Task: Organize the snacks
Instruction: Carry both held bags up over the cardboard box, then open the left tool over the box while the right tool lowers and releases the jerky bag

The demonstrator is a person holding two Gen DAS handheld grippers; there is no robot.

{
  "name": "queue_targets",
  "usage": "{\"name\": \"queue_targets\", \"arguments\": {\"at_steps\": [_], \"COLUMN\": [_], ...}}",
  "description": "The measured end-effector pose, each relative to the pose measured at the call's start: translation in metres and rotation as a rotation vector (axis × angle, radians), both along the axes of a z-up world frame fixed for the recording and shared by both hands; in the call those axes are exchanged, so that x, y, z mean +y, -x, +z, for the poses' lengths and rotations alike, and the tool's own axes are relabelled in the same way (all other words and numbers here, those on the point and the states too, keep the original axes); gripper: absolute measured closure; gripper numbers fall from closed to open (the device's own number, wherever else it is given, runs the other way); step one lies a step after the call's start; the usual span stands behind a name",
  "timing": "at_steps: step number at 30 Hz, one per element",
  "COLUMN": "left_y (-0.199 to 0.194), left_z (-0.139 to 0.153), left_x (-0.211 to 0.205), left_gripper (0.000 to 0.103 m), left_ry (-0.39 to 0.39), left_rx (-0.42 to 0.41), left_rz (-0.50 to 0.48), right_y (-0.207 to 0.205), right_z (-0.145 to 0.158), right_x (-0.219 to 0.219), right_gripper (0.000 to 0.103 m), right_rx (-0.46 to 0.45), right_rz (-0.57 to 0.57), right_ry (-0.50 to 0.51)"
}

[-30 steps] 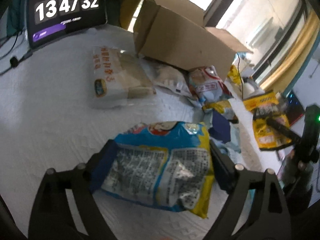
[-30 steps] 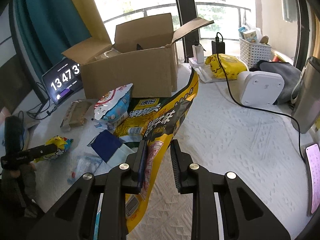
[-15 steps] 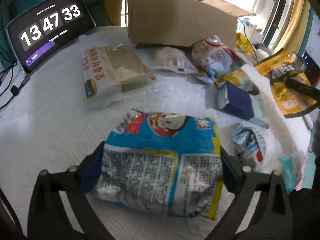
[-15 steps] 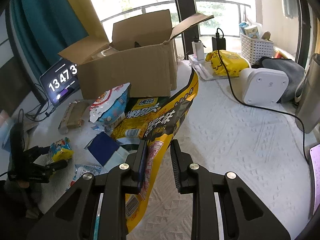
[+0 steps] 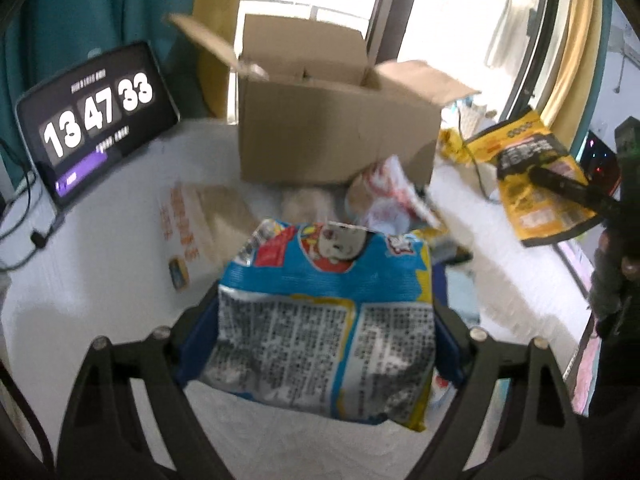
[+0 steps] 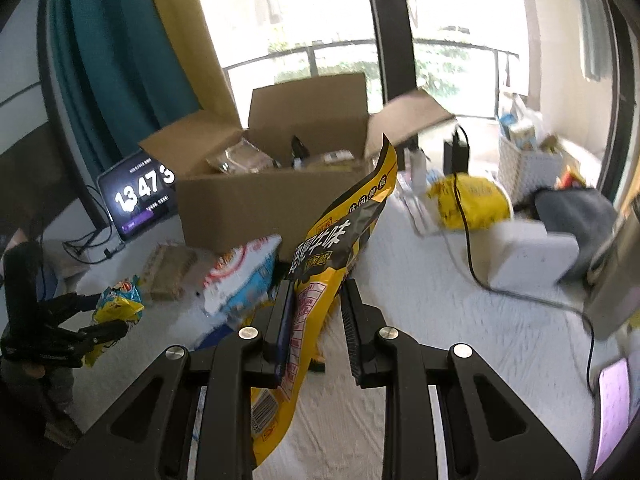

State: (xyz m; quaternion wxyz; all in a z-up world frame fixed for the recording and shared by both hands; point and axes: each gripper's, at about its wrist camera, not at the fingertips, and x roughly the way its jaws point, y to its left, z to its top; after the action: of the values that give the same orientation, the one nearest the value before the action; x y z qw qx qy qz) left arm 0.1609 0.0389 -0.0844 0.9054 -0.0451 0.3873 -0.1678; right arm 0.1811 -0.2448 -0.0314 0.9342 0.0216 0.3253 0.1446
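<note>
blue snack bag (image 5: 328, 316) is held crosswise in left gripper (image 5: 326, 332), jaws closing on it; cardboard box (image 5: 336, 136) sits upper centre of frame. yellow pouch (image 6: 340, 248) is clamped upright in right gripper (image 6: 316, 320).

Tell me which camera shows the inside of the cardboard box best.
The right wrist view. It looks down past the open flaps of the cardboard box and shows packets lying inside. The left wrist view shows only the front wall of the box and its flaps, nothing of the contents.
</note>
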Motion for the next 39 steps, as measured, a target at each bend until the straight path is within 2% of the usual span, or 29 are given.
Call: {"name": "queue_targets", "arguments": {"at_steps": [10,22,33,39], "left_y": [-0.041,-0.094,-0.15,-0.184], "left_z": [0.044,0.079,0.1,0.101], "left_x": [-0.003,-0.014,-0.027,-0.028], "left_gripper": [0.014,0.014,0.014,0.013], "left_ry": [0.036,-0.025,-0.07,-0.063], "left_rx": [-0.125,-0.227,-0.289,-0.3], "left_rz": [0.033,0.051,0.054,0.065], "right_y": [-0.034,-0.072,-0.099,-0.108], "right_z": [0.026,0.038,0.041,0.044], "right_x": [0.016,0.017,0.015,0.017], "right_gripper": [0.077,0.077,0.077,0.077], "right_rx": [-0.09,-0.138,-0.151,-0.162], "right_rz": [0.053,0.071,0.061,0.057], "right_ry": [-0.006,-0.001,-0.019,-0.012]}}
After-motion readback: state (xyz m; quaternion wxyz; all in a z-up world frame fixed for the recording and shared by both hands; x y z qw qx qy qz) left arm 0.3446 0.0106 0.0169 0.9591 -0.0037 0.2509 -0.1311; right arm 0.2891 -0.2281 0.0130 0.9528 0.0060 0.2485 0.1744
